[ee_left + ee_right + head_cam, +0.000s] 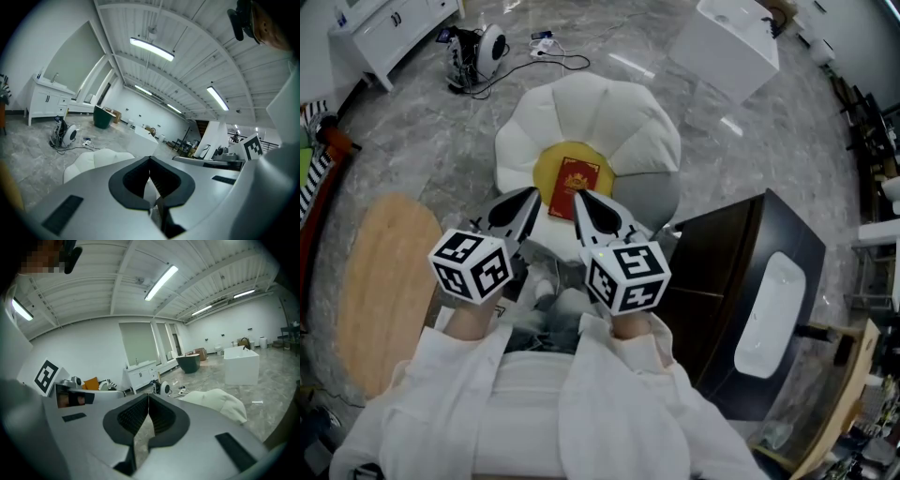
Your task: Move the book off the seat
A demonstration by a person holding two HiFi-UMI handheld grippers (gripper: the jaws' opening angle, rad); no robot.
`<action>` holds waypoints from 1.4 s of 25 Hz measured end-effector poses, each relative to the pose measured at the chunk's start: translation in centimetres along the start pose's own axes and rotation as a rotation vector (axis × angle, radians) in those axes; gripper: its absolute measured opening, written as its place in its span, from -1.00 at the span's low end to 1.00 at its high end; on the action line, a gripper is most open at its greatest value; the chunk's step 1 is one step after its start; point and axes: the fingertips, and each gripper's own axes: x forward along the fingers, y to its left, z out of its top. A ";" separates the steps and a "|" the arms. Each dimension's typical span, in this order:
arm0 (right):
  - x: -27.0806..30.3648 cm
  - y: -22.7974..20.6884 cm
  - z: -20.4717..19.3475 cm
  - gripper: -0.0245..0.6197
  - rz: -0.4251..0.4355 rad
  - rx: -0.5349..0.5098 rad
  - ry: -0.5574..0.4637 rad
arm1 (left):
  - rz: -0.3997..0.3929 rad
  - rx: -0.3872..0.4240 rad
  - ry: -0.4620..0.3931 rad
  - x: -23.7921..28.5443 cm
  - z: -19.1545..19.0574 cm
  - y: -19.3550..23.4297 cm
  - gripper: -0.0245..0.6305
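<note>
A red book [573,185] lies flat on the round yellow cushion [546,169] in the middle of a white petal-shaped seat [609,112]. Both grippers hover side by side just in front of the seat, pointing at the book. My left gripper [532,194] has its tips over the cushion's near left edge, jaws shut and empty. My right gripper [579,197] has its tips at the book's near edge, jaws also shut with nothing between them. In the left gripper view the shut left gripper [150,159] looks over the seat's white back [98,161]. The right gripper view shows the right gripper [148,396] closed, the seat [220,401] to its right.
A dark cabinet [722,272] with a white basin [772,314] stands close at the right. An oval wooden board [384,281] lies at the left. Beyond the seat are a white tub [727,42], a small machine with cables [478,52] and a white cupboard [384,28].
</note>
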 end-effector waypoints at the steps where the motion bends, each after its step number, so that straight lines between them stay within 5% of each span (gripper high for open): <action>1: 0.1 -0.3 -0.2 -0.89 -0.003 0.000 0.009 | -0.004 -0.007 0.005 0.4 -0.1 0.1 -0.91; 10: 2.1 -4.9 -1.4 -0.89 -0.012 0.066 0.056 | 0.011 -0.044 0.004 4.6 -0.7 1.0 -0.91; 19: 6.0 -7.6 -4.6 -0.89 0.080 0.069 0.137 | 0.066 -0.104 0.013 10.0 -3.2 3.3 -0.91; 35: 12.1 -14.6 -15.2 -0.89 0.045 0.133 0.249 | 0.117 -0.160 0.157 15.7 -15.2 10.5 -0.91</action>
